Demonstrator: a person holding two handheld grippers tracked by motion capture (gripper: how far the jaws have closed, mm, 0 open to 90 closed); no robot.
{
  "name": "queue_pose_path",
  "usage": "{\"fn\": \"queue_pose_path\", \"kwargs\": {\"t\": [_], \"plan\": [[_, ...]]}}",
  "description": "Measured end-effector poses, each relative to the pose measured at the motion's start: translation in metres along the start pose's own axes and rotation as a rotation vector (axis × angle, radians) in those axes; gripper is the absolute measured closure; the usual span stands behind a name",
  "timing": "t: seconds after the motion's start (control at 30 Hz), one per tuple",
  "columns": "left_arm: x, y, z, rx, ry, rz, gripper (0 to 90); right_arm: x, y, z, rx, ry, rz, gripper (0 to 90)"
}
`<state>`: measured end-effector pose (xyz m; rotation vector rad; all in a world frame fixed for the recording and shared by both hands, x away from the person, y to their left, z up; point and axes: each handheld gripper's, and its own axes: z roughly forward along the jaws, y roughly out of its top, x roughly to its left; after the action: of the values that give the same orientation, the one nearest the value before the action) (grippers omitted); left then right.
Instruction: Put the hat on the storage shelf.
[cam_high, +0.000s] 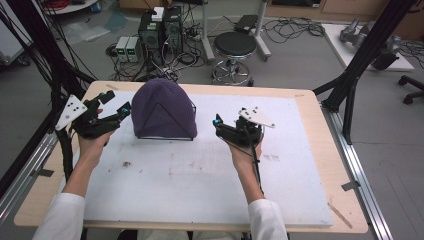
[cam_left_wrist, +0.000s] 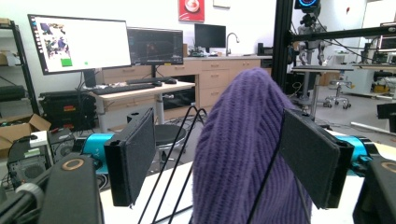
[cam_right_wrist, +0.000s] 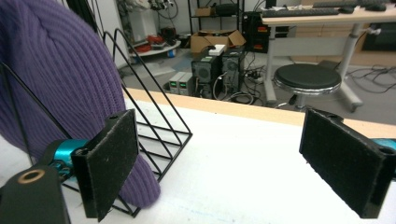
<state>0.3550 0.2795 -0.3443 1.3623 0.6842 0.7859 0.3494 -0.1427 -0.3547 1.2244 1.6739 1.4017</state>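
Observation:
A purple knit hat (cam_high: 162, 107) is draped over a black wire stand (cam_high: 192, 136) at the back middle of the white mat. My left gripper (cam_high: 117, 101) is at the hat's left side, open. In the left gripper view the hat (cam_left_wrist: 247, 154) rises just ahead between the two wide-set pads (cam_left_wrist: 135, 154), which do not press on it. My right gripper (cam_high: 226, 122) hovers to the right of the stand, open and empty. In the right gripper view the hat (cam_right_wrist: 56, 70) and the wire stand (cam_right_wrist: 154, 121) lie to the left beyond the jaws.
The white mat (cam_high: 200, 175) covers a wooden table (cam_high: 310, 100). Behind the table on the floor stand a black stool (cam_high: 234, 47) and computer towers (cam_high: 160, 30) with cables. Black frame posts (cam_high: 360, 55) rise at both sides of the table.

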Motion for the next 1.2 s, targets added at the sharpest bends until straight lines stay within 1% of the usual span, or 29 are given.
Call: {"fn": "queue_pose_path", "kwargs": {"t": [0.03, 0.07, 0.17, 0.2, 0.23, 0.27, 0.37, 0.43, 0.5, 0.63, 0.7, 0.73, 0.8, 0.83, 0.87, 0.93, 0.97, 1.0, 1.03, 1.1, 1.13, 1.2], "plan": [[-0.002, 0.001, -0.001, -0.001, -0.003, -0.002, 27.6, 0.0, 0.0, 0.0, 0.0, 0.0, 0.0, 11.3], [-0.002, 0.001, -0.003, -0.004, -0.008, -0.006, 27.2, -0.008, 0.002, -0.009, -0.008, -0.002, 0.012, 11.4], [-0.004, 0.002, -0.005, -0.004, -0.022, -0.012, 26.9, -0.016, 0.004, -0.02, -0.022, -0.023, 0.012, 11.3], [-0.004, 0.001, -0.006, 0.0, -0.021, -0.013, 26.5, -0.019, 0.005, -0.024, -0.023, -0.033, 0.011, 11.3], [-0.004, 0.001, -0.008, 0.002, -0.023, -0.016, 26.5, -0.019, 0.005, -0.024, -0.023, -0.033, 0.011, 11.3], [-0.005, 0.0, -0.01, 0.006, -0.021, -0.017, 26.3, -0.023, 0.005, -0.031, -0.021, -0.051, 0.002, 11.3], [-0.006, -0.002, -0.015, 0.006, -0.012, -0.017, 25.7, -0.028, 0.005, -0.04, -0.023, -0.065, -0.004, 11.4], [-0.007, -0.003, -0.021, 0.009, -0.002, -0.015, 25.4, -0.029, 0.002, -0.047, -0.027, -0.084, -0.013, 11.4], [-0.007, -0.005, -0.026, 0.011, 0.003, -0.013, 25.2, -0.032, -0.001, -0.052, -0.022, -0.093, -0.016, 11.4], [-0.008, -0.011, -0.037, 0.02, 0.024, -0.007, 24.6, -0.039, -0.012, -0.062, -0.015, -0.12, 0.0, 11.4], [-0.008, -0.016, -0.044, 0.015, 0.041, -0.02, 24.4, -0.044, -0.017, -0.067, -0.021, -0.137, 0.012, 11.4], [-0.008, -0.016, -0.044, 0.015, 0.041, -0.02, 24.2, -0.044, -0.017, -0.067, -0.021, -0.137, 0.012, 11.4], [-0.007, -0.019, -0.048, 0.013, 0.045, -0.033, 24.2, -0.051, -0.026, -0.075, -0.017, -0.16, 0.029, 11.4], [-0.007, -0.02, -0.05, 0.013, 0.046, -0.04, 24.2, -0.051, -0.026, -0.075, -0.017, -0.16, 0.029, 11.4], [-0.007, -0.022, -0.051, 0.015, 0.051, -0.043, 24.1, -0.057, -0.032, -0.078, -0.002, -0.164, 0.033, 11.4], [-0.008, -0.025, -0.053, 0.026, 0.054, -0.048, 23.6, -0.061, -0.039, -0.082, 0.009, -0.176, 0.037, 11.4], [-0.008, -0.026, -0.055, 0.031, 0.054, -0.048, 23.6, -0.061, -0.039, -0.082, 0.009, -0.176, 0.037, 11.4], [-0.009, -0.027, -0.056, 0.034, 0.055, -0.047, 23.6, -0.066, -0.044, -0.086, 0.017, -0.189, 0.035, 11.4], [-0.01, -0.028, -0.057, 0.033, 0.056, -0.05, 23.7, -0.068, -0.047, -0.089, 0.02, -0.194, 0.037, 11.4], [-0.011, -0.029, -0.061, 0.029, 0.055, -0.04, 23.9, -0.07, -0.049, -0.091, 0.023, -0.2, 0.045, 11.4], [-0.012, -0.03, -0.062, 0.024, 0.056, -0.035, 25.1, -0.074, -0.052, -0.096, 0.022, -0.214, 0.045, 11.4], [-0.013, -0.031, -0.066, 0.021, 0.054, -0.039, 25.1, -0.076, -0.054, -0.099, 0.018, -0.222, 0.043, 11.4]]}}
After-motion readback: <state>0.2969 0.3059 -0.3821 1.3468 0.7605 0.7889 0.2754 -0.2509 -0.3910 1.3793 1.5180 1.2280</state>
